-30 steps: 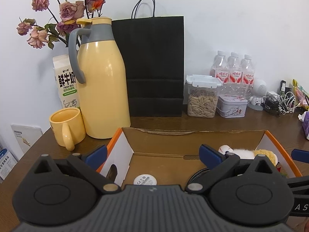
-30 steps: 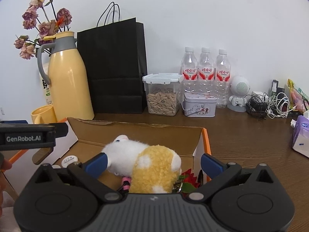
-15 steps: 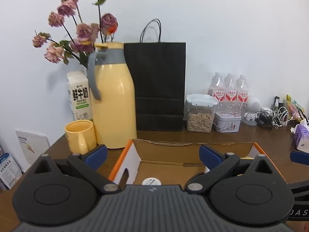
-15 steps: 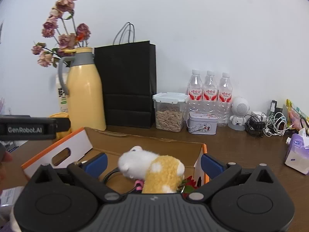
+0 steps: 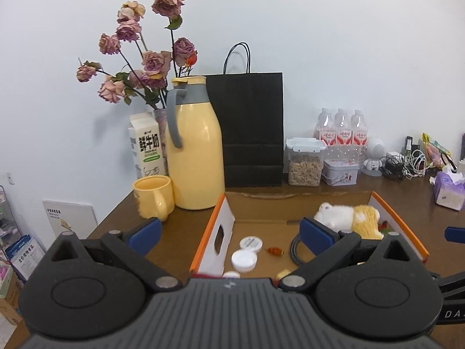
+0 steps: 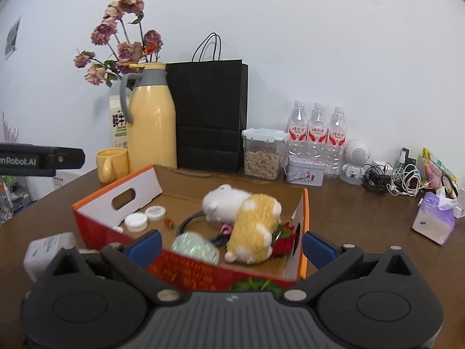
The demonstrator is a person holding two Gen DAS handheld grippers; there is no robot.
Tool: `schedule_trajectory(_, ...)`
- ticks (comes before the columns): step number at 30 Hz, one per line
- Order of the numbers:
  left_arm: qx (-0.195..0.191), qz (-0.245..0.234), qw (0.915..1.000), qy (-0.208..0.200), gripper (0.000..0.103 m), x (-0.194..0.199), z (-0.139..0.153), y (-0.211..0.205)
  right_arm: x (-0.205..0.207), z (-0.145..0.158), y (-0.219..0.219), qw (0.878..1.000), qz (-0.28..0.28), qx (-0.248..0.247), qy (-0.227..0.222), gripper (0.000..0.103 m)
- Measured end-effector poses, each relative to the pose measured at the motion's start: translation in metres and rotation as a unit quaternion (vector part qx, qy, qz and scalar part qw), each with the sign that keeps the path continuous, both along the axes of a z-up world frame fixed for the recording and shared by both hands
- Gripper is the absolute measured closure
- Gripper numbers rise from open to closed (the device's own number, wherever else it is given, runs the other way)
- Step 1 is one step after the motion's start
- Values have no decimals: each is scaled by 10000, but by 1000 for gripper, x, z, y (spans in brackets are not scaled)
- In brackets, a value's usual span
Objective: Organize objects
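Inside the cardboard box (image 6: 293,226), plush hamster (image 6: 247,218) and white caps (image 6: 136,221); both grippers' fingers wide, empty.

Both views are bright and evenly lit by soft, diffuse light that seems to come from above and in front, leaving only faint shadows on the pale wall (image 5: 334,29) beside the dried pink roses (image 5: 139,58) and a soft white sheen down the glossy yellow plastic thermos jug (image 5: 197,157). Fisheye distortion bows the brown wooden tabletop (image 6: 363,212) and darkens the frame corners to black. In the right wrist view the near red printed wall of the cardboard box (image 6: 186,270) and the clear ribbed plastic bottle (image 6: 196,248) behind it are smeared and soft, while distant items stay sharp.
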State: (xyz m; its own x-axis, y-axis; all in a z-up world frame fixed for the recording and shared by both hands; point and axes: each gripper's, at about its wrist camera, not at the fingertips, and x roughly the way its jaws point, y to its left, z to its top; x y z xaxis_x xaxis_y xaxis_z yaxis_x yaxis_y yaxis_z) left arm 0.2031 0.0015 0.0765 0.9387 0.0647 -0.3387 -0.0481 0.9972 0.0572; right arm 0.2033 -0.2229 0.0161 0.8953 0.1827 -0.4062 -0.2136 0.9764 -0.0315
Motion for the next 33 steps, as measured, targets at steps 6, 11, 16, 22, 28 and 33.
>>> schedule_trajectory(6, 38, 43, 9999, 115, 0, -34, -6, 10, -32, -4, 4, 9999, 83, -108, 74, 0)
schedule_trajectory(11, 12, 99, 9996, 246, 0, -56, -16, 20, -51, -13, 8, 9995, 160, -189, 171, 0)
schedule_trajectory(16, 10, 149, 9988, 459, 0, -70, -32, 29, -62, -28, 15, 9985, 305, -256, 367, 0)
schedule_trajectory(22, -51, 237, 9975, 660, 0, -78, -49, 42, -64, -50, 28, 9960, 475, -391, 643, 0)
schedule_trajectory(28, -90, 245, 9967, 764, 0, -84, -61, 52, -55, -65, 42, 9933, 607, -447, 873, 6)
schedule_trajectory(33, -118, 295, 9966, 759, 0, -87, -64, 63, -52, -67, 52, 9923, 758, -333, 919, 15)
